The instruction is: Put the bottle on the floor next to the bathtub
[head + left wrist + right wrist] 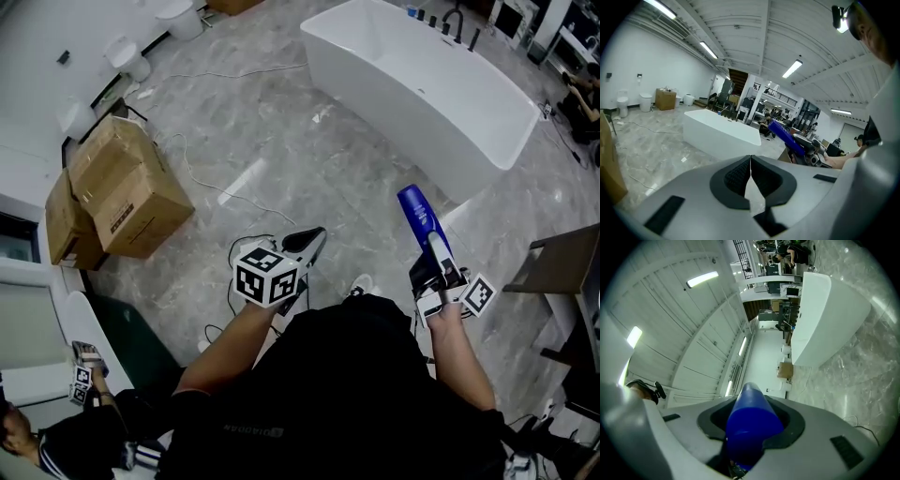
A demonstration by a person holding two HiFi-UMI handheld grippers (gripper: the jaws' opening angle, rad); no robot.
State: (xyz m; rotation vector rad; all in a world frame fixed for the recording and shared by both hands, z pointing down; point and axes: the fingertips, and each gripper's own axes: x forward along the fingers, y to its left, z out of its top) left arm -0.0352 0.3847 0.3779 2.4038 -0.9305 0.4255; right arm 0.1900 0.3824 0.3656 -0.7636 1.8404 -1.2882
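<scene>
Half done: the right gripper (434,246) clamps the blue bottle (416,213) aloft, bathtub (427,112) ahead of it; left gripper (311,240) closed on nothing. Lowering it to the floor (272,150) remains.

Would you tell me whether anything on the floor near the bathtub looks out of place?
A loose white cable snakes across the floor between the cardboard boxes and the bathtub, a possible trip hazard. The boxes sit askew. Nothing looks spilled; the blue bottle is up in the right gripper.
</scene>
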